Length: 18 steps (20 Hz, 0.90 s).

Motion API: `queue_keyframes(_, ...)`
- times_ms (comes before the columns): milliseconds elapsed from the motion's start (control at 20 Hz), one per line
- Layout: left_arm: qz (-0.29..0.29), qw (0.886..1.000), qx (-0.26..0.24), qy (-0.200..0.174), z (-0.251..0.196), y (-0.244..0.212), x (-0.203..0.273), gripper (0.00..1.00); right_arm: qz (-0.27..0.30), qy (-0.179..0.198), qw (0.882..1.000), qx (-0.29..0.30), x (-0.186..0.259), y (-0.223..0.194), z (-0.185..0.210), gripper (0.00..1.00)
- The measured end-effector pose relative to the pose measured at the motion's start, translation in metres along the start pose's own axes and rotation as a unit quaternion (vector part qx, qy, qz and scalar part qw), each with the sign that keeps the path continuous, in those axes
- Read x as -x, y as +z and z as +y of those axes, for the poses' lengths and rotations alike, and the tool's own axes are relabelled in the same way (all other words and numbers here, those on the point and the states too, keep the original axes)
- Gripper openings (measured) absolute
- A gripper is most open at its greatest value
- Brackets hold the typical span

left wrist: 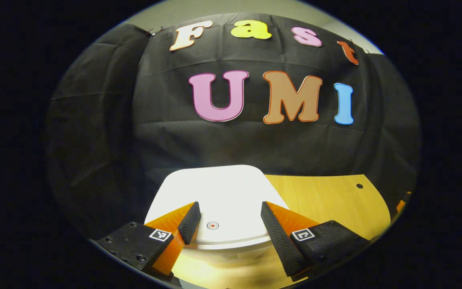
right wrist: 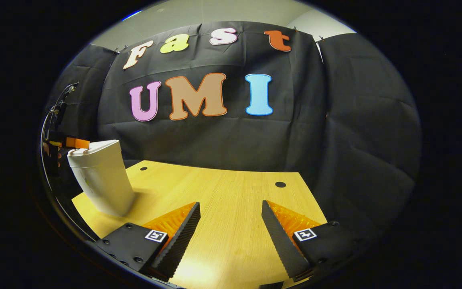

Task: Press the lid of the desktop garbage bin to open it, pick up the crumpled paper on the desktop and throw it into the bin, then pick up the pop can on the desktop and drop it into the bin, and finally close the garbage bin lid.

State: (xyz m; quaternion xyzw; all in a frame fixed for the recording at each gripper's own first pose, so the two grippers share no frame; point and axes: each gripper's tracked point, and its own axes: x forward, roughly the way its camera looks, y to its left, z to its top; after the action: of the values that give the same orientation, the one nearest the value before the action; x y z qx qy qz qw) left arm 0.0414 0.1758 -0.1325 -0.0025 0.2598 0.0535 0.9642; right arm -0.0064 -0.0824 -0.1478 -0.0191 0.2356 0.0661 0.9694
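The white garbage bin [left wrist: 219, 196] stands right under my left gripper [left wrist: 231, 220], its lid down and flat, with a small round red mark [left wrist: 212, 225] between my fingers. The left gripper is open, fingers spread just above the lid's near edge. In the right gripper view the same bin [right wrist: 102, 180] stands tall at the table's left end, lid down, with the other gripper [right wrist: 74, 143] reaching over its top. My right gripper [right wrist: 231, 228] is open over bare wood, holding nothing.
The wooden table [right wrist: 231, 192] has small dark holes [right wrist: 280, 184] near its far edge. Black cloth closes the booth behind and at both sides. A hand and cables [right wrist: 56, 120] show at the far left behind the bin.
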Motion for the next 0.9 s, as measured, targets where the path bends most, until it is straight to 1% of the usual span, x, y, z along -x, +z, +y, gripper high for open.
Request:
queue_keyframes(50, 0.007, 1.0, -0.015, -0.008, 0.0, -0.003, -0.003, 0.93, 0.004, 0.002, 1.0, -0.002, -0.001, -0.002, 0.001, 0.99)
queue_keyframes(100, -0.005, 1.0, -0.006, -0.016, -0.001, 0.002, -0.002, 0.94, 0.005, 0.004, 1.0, -0.002, -0.002, -0.005, 0.003, 0.99)
queue_keyframes(150, 0.002, 1.0, 0.008, -0.018, -0.001, -0.002, 0.003, 0.93, 0.003, 0.005, 1.0, -0.001, -0.003, -0.006, 0.005, 0.99)
queue_keyframes(200, 0.004, 1.0, 0.007, -0.022, -0.001, -0.002, 0.003, 0.93, 0.002, 0.01, 1.0, 0.002, -0.004, -0.006, 0.005, 0.99)
queue_keyframes(250, -0.015, 1.0, 0.002, -0.025, -0.001, 0.003, 0.002, 0.95, 0.002, 0.015, 1.0, 0.007, -0.005, -0.005, 0.007, 0.99)
queue_keyframes(300, -0.012, 1.0, -0.003, -0.026, -0.001, 0.001, -0.001, 0.93, 0.001, 0.017, 1.0, 0.012, -0.005, -0.004, 0.005, 0.99)
queue_keyframes(350, -0.017, 1.0, -0.009, -0.025, -0.001, 0.007, -0.001, 0.92, -0.003, 0.017, 1.0, 0.015, -0.004, -0.001, 0.004, 0.99)
queue_keyframes(400, -0.02, 1.0, -0.013, -0.007, 0.005, 0.008, -0.001, 0.93, -0.009, 0.017, 1.0, 0.013, -0.003, 0.004, 0.003, 0.99)
queue_keyframes(450, -0.036, 0.999, -0.012, 0.005, 0.009, 0.018, 0.002, 0.94, -0.016, 0.016, 1.0, 0.009, -0.002, 0.01, 0.002, 0.99)
queue_keyframes(500, -0.065, 0.998, -0.005, 0.01, 0.006, 0.032, 0.004, 0.93, -0.024, 0.014, 1.0, 0.001, 0.002, 0.015, 0.0, 0.99)
queue_keyframes(550, -0.093, 0.996, 0.001, -0.001, -0.006, 0.047, 0.009, 0.93, -0.034, 0.011, 0.999, -0.008, 0.006, 0.02, -0.004, 0.99)
queue_keyframes(600, -0.113, 0.994, 0.003, -0.009, -0.017, 0.059, 0.013, 0.95, -0.045, 0.008, 0.999, -0.017, 0.01, 0.028, -0.007, 0.99)
queue_keyframes(650, -0.128, 0.992, -0.002, -0.02, -0.031, 0.066, 0.016, 0.92, -0.057, 0.006, 0.998, -0.024, 0.013, 0.037, -0.01, 0.99)
queue_keyframes(750, -0.155, 0.987, -0.011, -0.038, -0.056, 0.074, 0.023, 0.92, -0.082, -0.004, 0.996, -0.033, 0.016, 0.058, -0.015, 0.99)
queue_keyframes(900, -0.191, 0.978, -0.013, -0.082, -0.106, 0.08, 0.042, 0.92, -0.114, -0.015, 0.992, -0.045, 0.026, 0.076, -0.022, 0.98)
